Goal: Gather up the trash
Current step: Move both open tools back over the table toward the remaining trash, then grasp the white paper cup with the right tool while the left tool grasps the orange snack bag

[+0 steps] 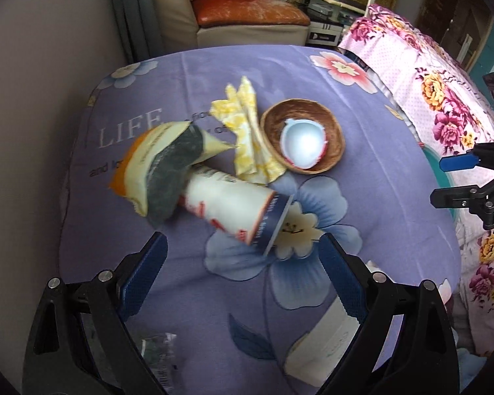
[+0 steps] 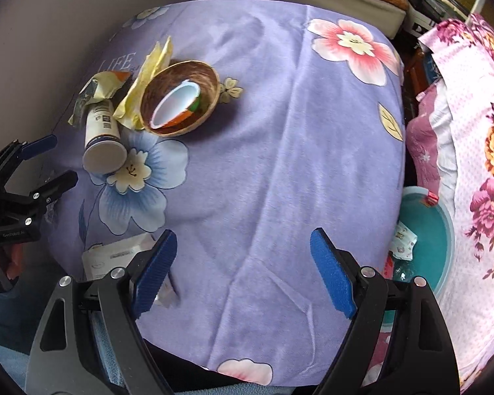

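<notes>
- While both claws hang over it, a table draped in a purple floral cloth [image 2: 280, 131] is seen filling both views; every place below is given from the wooden bowl [image 2: 181, 98] set on that cloth.
- Well off to the right of the bowl, past the cloth's edge, a teal bin [image 2: 434, 230] is seen low beside a pink flowered bedspread [image 2: 477, 164], with a crumpled wrapper [image 2: 401, 240] lying inside it.
- Nearer the camera than the bowl, the right gripper [image 2: 243, 270] is held with its blue pads wide apart, nothing between them, only bare cloth below.
- Left of the bowl and nearer the camera, the left gripper [image 1: 243, 273] is likewise spread open and empty, with the tube's capped end just ahead of its tips.
- Just left of the bowl, a white cylindrical tube [image 1: 233, 207] is found lying on its side on the cloth.
- At the tube's far end, farther left of the bowl, a torn orange-and-cream packet [image 1: 158, 171] is seen.
- Touching the bowl's left rim, a crumpled yellow wrapper [image 1: 247, 131] is spread.
- Inside the bowl, a small white plastic cup [image 1: 301, 146] is tipped on its side.
- Nearest the camera, well short of the bowl, a white flat box [image 2: 115, 256] lies at the cloth's edge.
</notes>
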### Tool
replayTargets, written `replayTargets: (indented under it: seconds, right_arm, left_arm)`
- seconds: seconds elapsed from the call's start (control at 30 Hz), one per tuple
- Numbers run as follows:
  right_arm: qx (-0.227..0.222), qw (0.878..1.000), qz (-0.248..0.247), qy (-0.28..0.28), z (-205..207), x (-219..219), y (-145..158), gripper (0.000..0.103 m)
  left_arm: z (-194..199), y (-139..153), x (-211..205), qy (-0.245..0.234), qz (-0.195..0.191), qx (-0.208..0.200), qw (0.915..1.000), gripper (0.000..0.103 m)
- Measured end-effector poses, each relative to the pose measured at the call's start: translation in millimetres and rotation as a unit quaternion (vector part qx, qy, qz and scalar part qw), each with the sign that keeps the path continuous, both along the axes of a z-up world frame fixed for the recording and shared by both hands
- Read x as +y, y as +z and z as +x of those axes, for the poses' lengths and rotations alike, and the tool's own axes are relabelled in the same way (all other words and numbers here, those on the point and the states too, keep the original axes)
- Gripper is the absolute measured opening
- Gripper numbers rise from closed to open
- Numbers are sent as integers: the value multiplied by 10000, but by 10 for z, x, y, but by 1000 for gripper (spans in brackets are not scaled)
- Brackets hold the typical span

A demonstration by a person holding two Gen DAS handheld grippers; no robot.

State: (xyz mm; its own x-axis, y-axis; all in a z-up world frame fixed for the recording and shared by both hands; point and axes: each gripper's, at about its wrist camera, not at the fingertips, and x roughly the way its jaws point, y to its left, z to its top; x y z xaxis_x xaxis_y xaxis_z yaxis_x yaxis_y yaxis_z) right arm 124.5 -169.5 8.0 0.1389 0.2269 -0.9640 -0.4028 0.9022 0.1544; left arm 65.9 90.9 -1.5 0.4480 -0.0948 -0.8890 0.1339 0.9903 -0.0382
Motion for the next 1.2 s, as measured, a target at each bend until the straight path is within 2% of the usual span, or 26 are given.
replayTargets:
  seconds: [0.3,0.67,0.83,1.13,1.17,1.2]
  right_arm:
    - [121,9971,10,747,179,923,44,79]
    - [423,9888,252,1412,428,1871,-103,79]
    - [674,9858,248,1520,530,2106,-291,68]
    - [999,9832,223,1509,533,2217,-565,67]
    - [1028,9827,260,1515,508,2217,-576,64]
    - [1076,9821,260,1524,464,2209,-580,51]
  left_arm:
    - [-24,-219,716,388,30,132,9992,93]
    - [-29,-407,1101,363,-26,267,9990,93]
    - [-13,-438,1173,353,-99,297,9989,93]
    - [45,-494,1217,369,-178,381,9984,93]
    - [43,-489,1215,364,-187,378,9984,93]
    - [50,-485,1209,350,-198,362,9985,93]
